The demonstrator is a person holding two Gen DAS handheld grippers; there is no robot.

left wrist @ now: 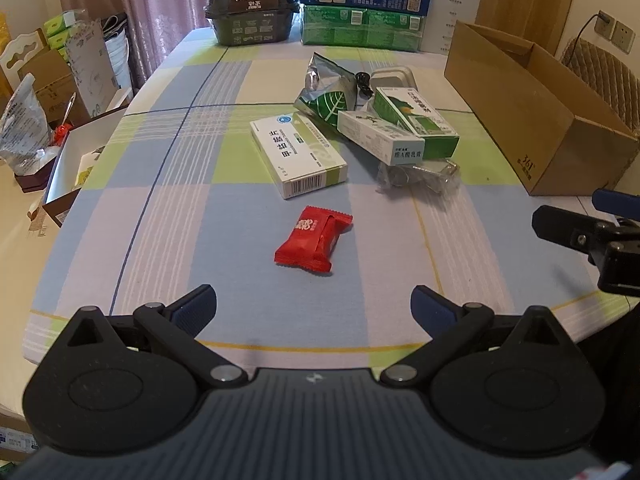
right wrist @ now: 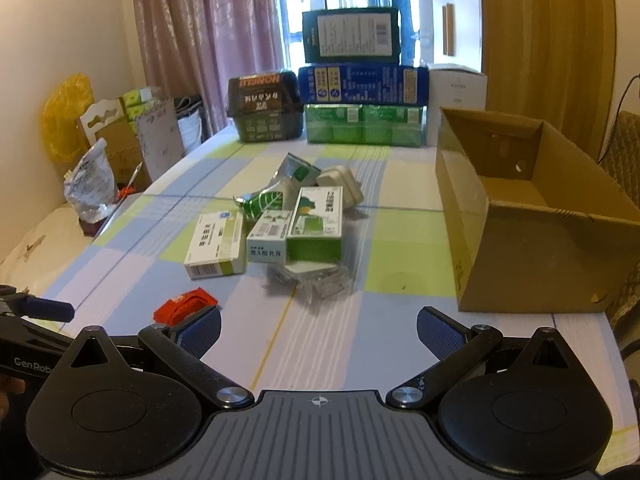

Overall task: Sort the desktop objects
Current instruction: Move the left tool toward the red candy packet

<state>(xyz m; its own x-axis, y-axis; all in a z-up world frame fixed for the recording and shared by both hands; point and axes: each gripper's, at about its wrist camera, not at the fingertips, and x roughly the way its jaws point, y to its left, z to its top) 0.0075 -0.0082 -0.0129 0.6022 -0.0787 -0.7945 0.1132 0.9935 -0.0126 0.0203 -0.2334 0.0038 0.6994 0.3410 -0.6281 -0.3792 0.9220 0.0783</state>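
Left gripper (left wrist: 314,307) low over the near edge of the counter (left wrist: 160,216), fingers (left wrist: 196,308) spread wide, nothing between them. Directly ahead, a red snack packet (left wrist: 313,240) flat on the checked cloth, alone, apart from the pile. Beyond it, a white-and-green medicine box (left wrist: 298,156) lying flat, barcode end toward the camera. Right of that, a heap: a long white ointment carton (left wrist: 380,140) leaning across a green-and-white box (left wrist: 416,120), a silver-and-green leaf-print pouch (left wrist: 326,94) behind, a white plastic case (left wrist: 394,76) at the back, a crumpled clear bag (left wrist: 418,178) in front, touching the cartons.

Right gripper (right wrist: 319,330) also near the counter's front edge, fingers (right wrist: 438,336) wide apart and empty. In the right wrist view, red packet partly hidden behind the left-hand finger pad; pile straight ahead; open cardboard box (right wrist: 520,240) to the right, upright, nothing visible in the part of its interior that shows, well apart from the pile.

At the far end of the counter, a dark lidded food container (right wrist: 264,108) beside a stack of green (right wrist: 362,124), blue (right wrist: 362,84) and dark green cartons (right wrist: 351,35), a white box (right wrist: 456,88) next to them. Pink curtain (right wrist: 208,32) behind. Off the left side, cardboard boxes and bags (left wrist: 68,76), too cluttered to tell apart.
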